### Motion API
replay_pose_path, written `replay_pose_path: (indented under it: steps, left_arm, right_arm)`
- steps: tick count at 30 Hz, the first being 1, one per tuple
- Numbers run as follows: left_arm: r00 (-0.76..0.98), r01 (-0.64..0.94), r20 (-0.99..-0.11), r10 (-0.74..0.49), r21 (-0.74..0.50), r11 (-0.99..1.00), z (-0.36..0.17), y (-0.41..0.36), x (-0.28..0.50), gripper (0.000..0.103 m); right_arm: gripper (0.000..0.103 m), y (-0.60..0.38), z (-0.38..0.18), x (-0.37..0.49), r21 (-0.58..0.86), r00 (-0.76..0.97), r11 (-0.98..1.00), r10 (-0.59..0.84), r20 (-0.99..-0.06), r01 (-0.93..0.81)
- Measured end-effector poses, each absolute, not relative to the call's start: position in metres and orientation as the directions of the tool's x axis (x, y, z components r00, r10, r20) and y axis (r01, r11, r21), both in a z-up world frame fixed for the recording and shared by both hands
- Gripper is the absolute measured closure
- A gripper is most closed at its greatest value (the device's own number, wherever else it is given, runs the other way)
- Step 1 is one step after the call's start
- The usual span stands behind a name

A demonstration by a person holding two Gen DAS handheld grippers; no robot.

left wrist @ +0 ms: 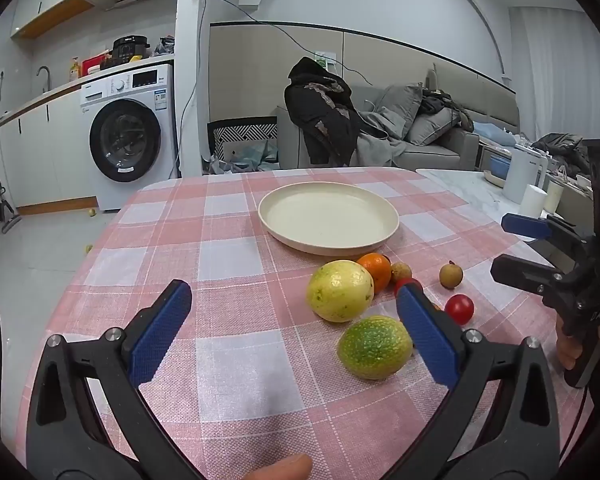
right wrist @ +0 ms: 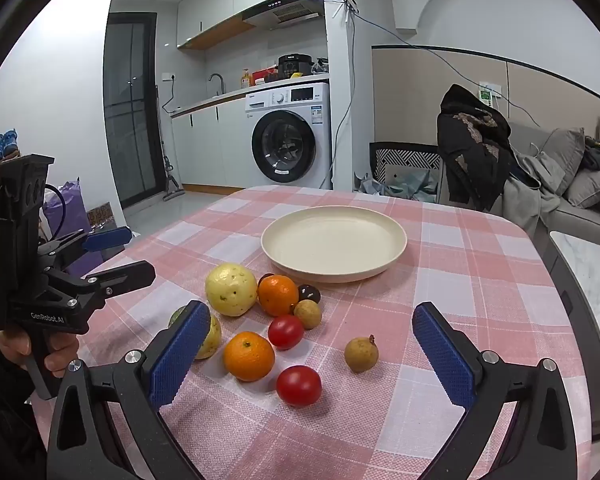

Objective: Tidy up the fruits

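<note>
We see our left gripper (left wrist: pixel 296 332) and right gripper (right wrist: pixel 312 354) as black frames with 2 blue textured pads, silver screws, "GenRobot.AI" lettering at 9 o'clock, bare-skinned fingers (right wrist: pixel 62 354) on the handle.

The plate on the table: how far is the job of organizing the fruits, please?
Nothing looks done yet: the cream plate holds no fruit. Nothing is in hand either; the left gripper and the right gripper are both open above the checked tablecloth. All fruit is left on the cloth beside the plate, including the yellow fruit, two oranges, two tomatoes and the green fruit.
</note>
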State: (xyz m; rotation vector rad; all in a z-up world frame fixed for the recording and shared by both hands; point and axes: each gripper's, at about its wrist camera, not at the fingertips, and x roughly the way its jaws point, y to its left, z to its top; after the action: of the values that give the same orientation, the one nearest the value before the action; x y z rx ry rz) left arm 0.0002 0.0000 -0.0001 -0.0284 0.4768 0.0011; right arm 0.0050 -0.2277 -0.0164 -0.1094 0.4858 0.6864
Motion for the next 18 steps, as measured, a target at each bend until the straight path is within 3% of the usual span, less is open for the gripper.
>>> replay_pose_path:
  steps: [18]
  left_arm:
    - [0.890,-0.008,-0.455,-0.005,-0.025,1.000,-0.0002,-0.0002,0.0001,0.001]
  right_arm:
    - [0.000,-0.2285,-0.0157,0.0029,0.065,0.666,0.774,0.580,-0.469,-0.629]
